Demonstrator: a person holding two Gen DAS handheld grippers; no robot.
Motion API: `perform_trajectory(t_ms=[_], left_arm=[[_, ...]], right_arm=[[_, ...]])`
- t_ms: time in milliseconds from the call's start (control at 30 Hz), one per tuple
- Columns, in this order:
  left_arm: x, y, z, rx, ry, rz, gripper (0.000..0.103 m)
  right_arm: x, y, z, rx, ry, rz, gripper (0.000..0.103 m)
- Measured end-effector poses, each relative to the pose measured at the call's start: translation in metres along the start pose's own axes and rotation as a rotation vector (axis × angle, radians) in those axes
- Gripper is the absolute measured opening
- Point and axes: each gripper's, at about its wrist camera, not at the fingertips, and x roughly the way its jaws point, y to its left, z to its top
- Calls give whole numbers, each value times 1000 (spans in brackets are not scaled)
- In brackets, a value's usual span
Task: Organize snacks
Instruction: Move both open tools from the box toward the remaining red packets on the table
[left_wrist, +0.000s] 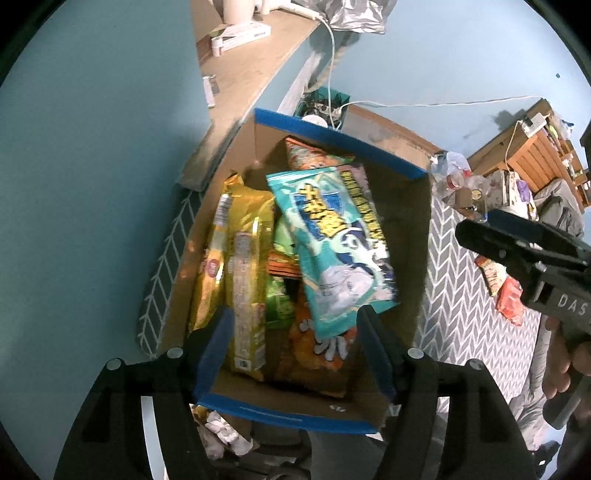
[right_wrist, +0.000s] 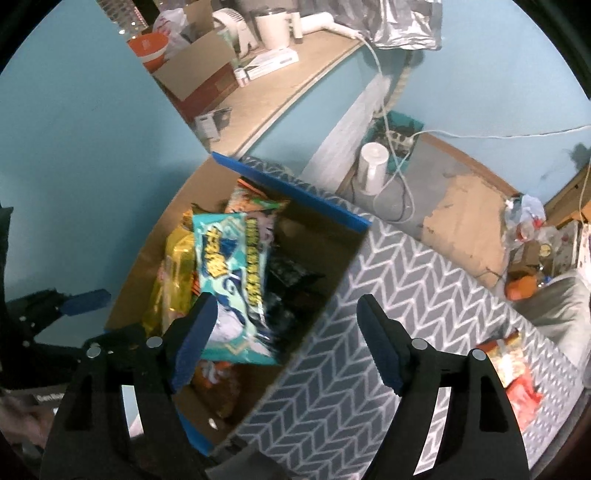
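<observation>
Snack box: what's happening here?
A person holds two grippers over a cardboard box of snacks. The left gripper and the right gripper are both open and empty. A teal bag lies on top of the pile. A few packets sit on the grey mat.

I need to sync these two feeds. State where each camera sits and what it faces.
Left wrist: on the left gripper, above the blue-rimmed cardboard box, looking down at the teal snack bag; the right gripper and hand show.
Right wrist: on the right gripper, over the box's edge and the grey herringbone mat; left gripper at left.
Shared: box, teal bag.
</observation>
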Motion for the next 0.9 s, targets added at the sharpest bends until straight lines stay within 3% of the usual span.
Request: perform_trajectory(t_ms=[900], left_arm=[[14,-142,14,178,34,-46,72]], right_arm=[[-55,-155,-70,139,4,-112,79]])
